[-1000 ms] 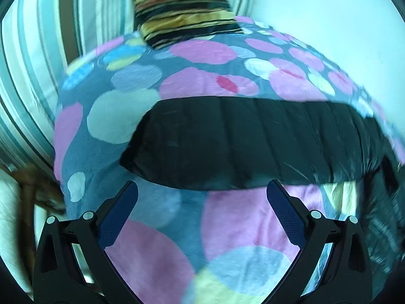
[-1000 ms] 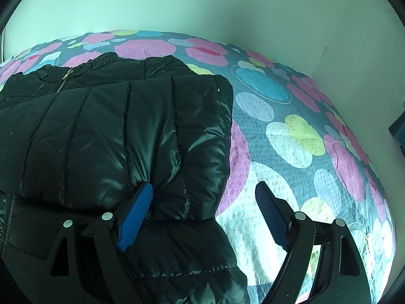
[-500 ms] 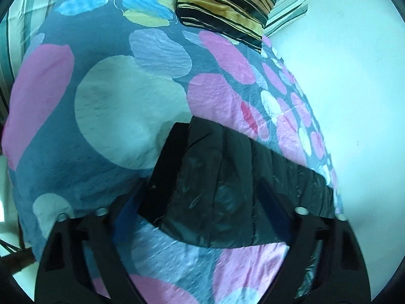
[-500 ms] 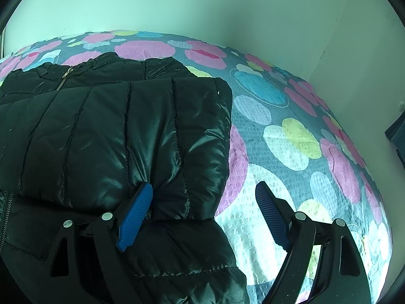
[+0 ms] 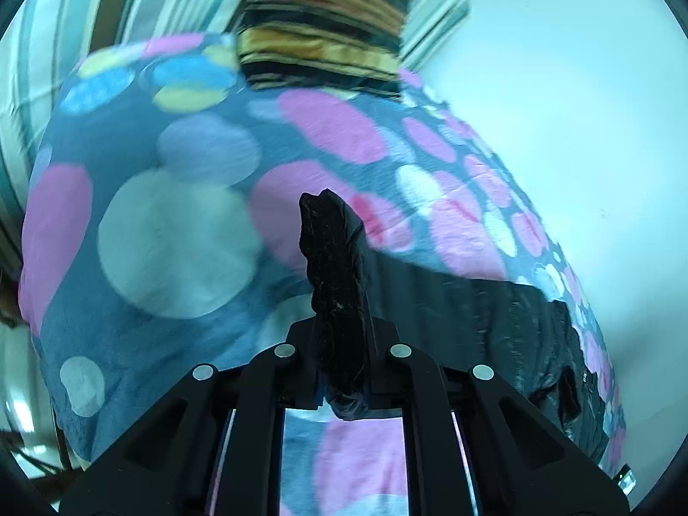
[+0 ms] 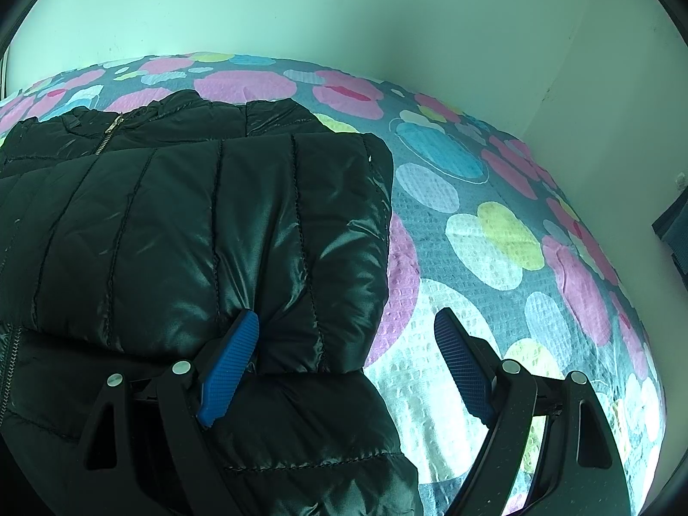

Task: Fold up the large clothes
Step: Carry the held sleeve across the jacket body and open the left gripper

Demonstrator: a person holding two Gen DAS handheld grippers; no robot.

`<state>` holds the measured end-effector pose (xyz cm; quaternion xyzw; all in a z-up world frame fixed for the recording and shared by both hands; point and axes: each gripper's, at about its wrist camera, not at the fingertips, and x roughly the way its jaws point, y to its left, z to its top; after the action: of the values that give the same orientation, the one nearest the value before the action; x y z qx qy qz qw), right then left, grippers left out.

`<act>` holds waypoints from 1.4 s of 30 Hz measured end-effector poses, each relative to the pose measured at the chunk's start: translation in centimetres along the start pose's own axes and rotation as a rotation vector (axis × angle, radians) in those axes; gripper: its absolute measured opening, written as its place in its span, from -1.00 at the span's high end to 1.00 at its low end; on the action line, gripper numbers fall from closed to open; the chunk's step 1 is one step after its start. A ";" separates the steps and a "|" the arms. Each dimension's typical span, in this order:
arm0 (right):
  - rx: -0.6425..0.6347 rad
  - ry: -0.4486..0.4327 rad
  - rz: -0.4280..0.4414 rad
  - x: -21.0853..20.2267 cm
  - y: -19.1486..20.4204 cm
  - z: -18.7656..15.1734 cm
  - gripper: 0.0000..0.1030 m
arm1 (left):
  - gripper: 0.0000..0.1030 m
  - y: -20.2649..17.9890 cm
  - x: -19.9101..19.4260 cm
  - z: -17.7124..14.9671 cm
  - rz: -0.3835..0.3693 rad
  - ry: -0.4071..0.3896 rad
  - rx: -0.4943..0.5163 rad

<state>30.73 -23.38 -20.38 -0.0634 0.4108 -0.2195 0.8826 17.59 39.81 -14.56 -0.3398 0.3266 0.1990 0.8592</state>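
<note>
Jacket [image 5: 339, 284] pinched by left gripper [image 5: 342, 357]; right gripper [image 6: 344, 357] spread, seemingly resting.

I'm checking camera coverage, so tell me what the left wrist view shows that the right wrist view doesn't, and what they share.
Only the left wrist view shows the left claw shut on a pinched fold of the black puffer jacket, plus a striped pillow and striped curtain. Only the right wrist view shows the right claw open, one blue finger against the folded sleeve, and the jacket's zipper. Both show the jacket, the spotted bedspread and a pale wall.
</note>
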 end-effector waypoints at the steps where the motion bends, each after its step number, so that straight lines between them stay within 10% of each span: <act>1: 0.000 0.000 0.000 0.0 0.0 0.0 -0.60 | 0.80 -1.2 -0.4 0.2 -0.007 -0.007 0.023; 10: 0.002 0.000 0.003 0.0 -0.1 -0.1 -0.60 | 0.81 -18.1 -1.8 -1.9 -0.095 -0.032 0.358; 22: 0.017 0.000 0.017 0.1 -0.2 0.0 -0.60 | 0.81 -37.8 2.4 -14.8 -0.166 0.030 0.739; 42: 0.034 -0.002 0.040 0.3 -0.5 -0.2 -0.60 | 0.81 -46.2 9.1 -30.0 -0.182 0.213 0.950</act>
<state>30.60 -23.94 -20.57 -0.0405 0.4072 -0.2084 0.8883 37.32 -12.36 -16.57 0.0438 0.4364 -0.0834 0.8948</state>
